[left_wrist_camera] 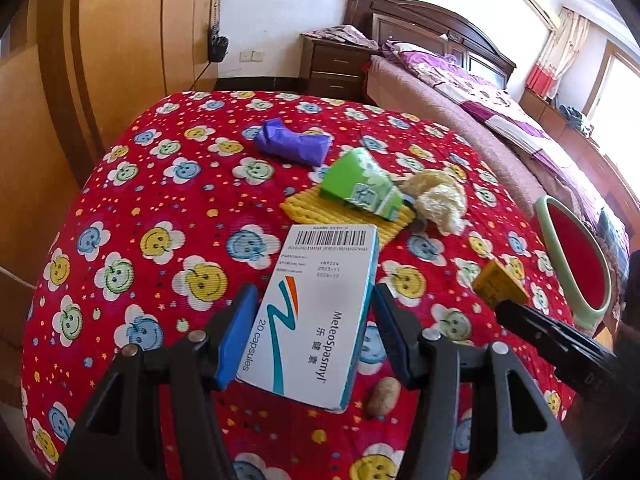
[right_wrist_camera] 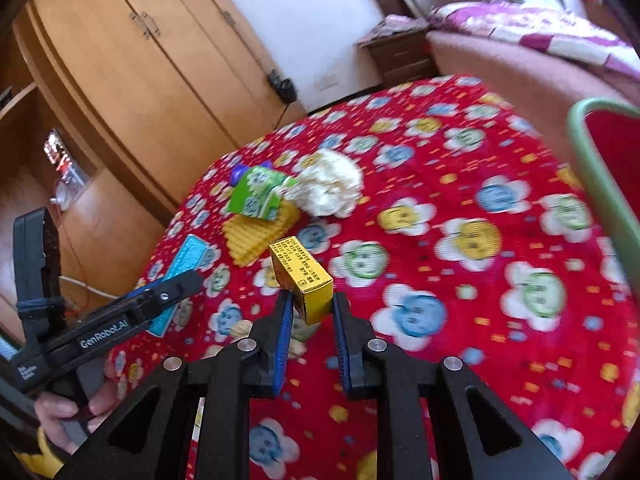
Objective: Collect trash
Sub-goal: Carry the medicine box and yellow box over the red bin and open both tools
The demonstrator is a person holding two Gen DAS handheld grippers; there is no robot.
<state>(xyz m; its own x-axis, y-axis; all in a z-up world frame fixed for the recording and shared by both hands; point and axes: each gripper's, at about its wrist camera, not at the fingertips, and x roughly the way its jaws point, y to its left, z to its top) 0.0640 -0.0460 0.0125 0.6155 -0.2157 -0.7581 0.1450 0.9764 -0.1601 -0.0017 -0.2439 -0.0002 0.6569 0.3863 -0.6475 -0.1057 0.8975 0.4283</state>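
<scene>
Currently you hold two pieces: your left gripper (left_wrist_camera: 314,332) has its fingers clamped on the white box (left_wrist_camera: 316,312), your right gripper (right_wrist_camera: 310,312) pinches the yellow box (right_wrist_camera: 302,278), both lifted above the red surface (left_wrist_camera: 160,184). The green-rimmed bin (left_wrist_camera: 576,264) sits at its right edge. Left to collect: purple bag (left_wrist_camera: 292,142), green carton (left_wrist_camera: 360,186), yellow mat (left_wrist_camera: 304,204), crumpled wad (left_wrist_camera: 438,200), small brown lump (left_wrist_camera: 383,396). Judged early: neither box binned yet.

— Where is there room on the red smiley-print cloth (left_wrist_camera: 132,216)?
— Along its left edge. Mid-cloth, a green carton (left_wrist_camera: 360,186), yellow knitted mat (left_wrist_camera: 304,206) and crumpled cream wrapper (left_wrist_camera: 438,198) block the way.
</scene>
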